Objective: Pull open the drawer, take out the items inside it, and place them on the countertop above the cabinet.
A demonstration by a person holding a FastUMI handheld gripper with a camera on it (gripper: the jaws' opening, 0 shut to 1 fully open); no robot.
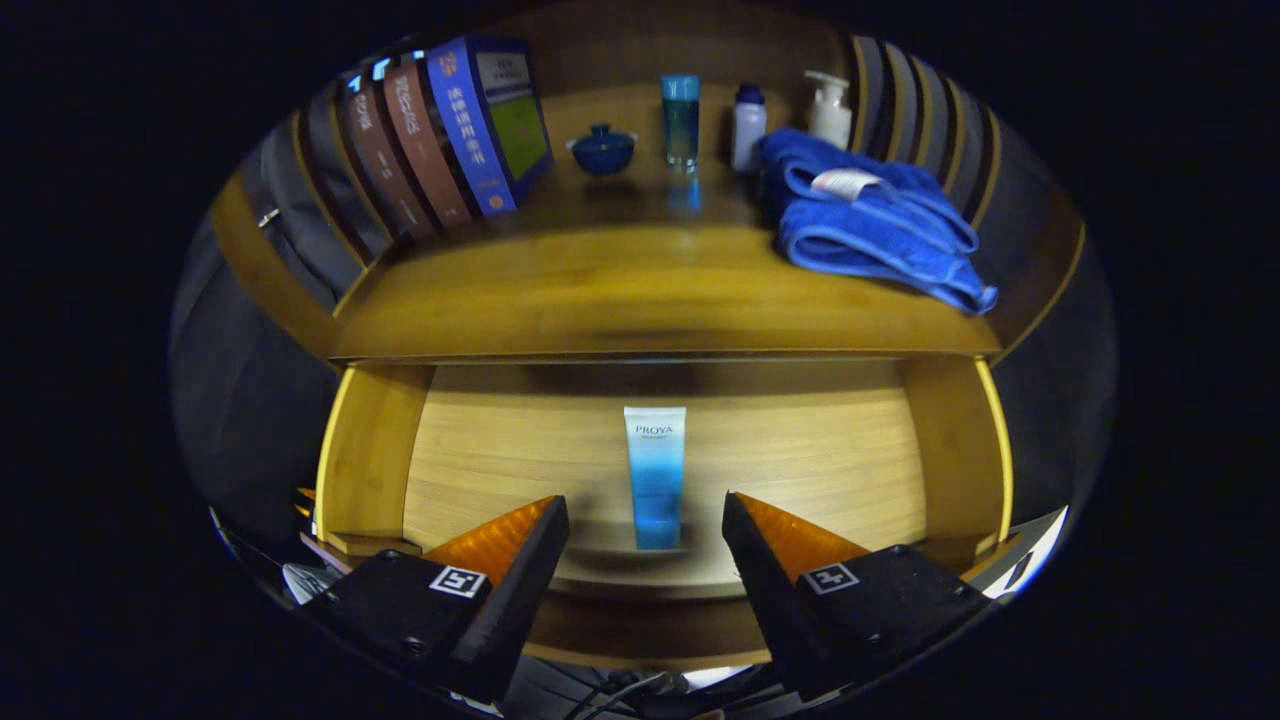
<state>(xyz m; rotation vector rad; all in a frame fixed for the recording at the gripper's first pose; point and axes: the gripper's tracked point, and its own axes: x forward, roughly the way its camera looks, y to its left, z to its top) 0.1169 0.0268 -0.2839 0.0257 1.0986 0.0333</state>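
Observation:
The wooden drawer (370, 450) is pulled open below the countertop (640, 290). A white-and-blue tube (656, 476) lies flat on the drawer floor, lengthwise, its blue end nearest me. My gripper (645, 515) hovers above the drawer's front part, open, with the tube's near end seen in the gap between the two fingers. Neither finger touches the tube.
On the countertop stand several leaning books (440, 130) at the back left, a small blue lidded bowl (603, 150), a teal bottle (680, 118), a small white bottle (748, 125) and a pump bottle (830, 108). A folded blue towel (870, 215) lies at the right.

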